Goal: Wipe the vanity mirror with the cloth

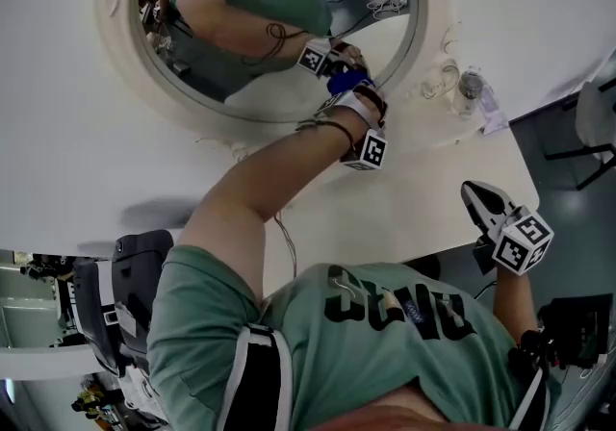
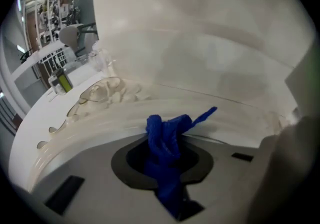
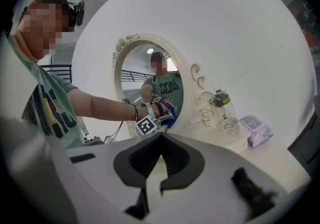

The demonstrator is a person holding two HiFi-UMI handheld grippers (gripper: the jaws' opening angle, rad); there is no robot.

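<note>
Vanity mirror (image 3: 147, 75), one; oval, long axis upright, in a cream scrolled frame; stands at the far side of the white counter (image 1: 423, 198) against a white wall, glass facing the person. Cloth (image 2: 167, 128), one; blue, bunched into a strip whose long axis runs from the claw out toward the mirror; its far end touches the lower right rim of the mirror, and one thin tail points up and right in the left gripper view. Left claw (image 2: 164, 163), one; clamped on the cloth, held at the mirror. Right claw (image 3: 159, 160), one; jaws together with nothing between them, held near and to the right, well apart from the mirror. Bottle (image 3: 219, 102), one; clear, yellow-green cap, on the counter just right of the mirror; label unreadable. Box (image 3: 256, 130), one; small, lilac and white, right of the bottle; print too small to read. Green shirt (image 1: 385, 323), one; dark block lettering, not legible with certainty.
</note>
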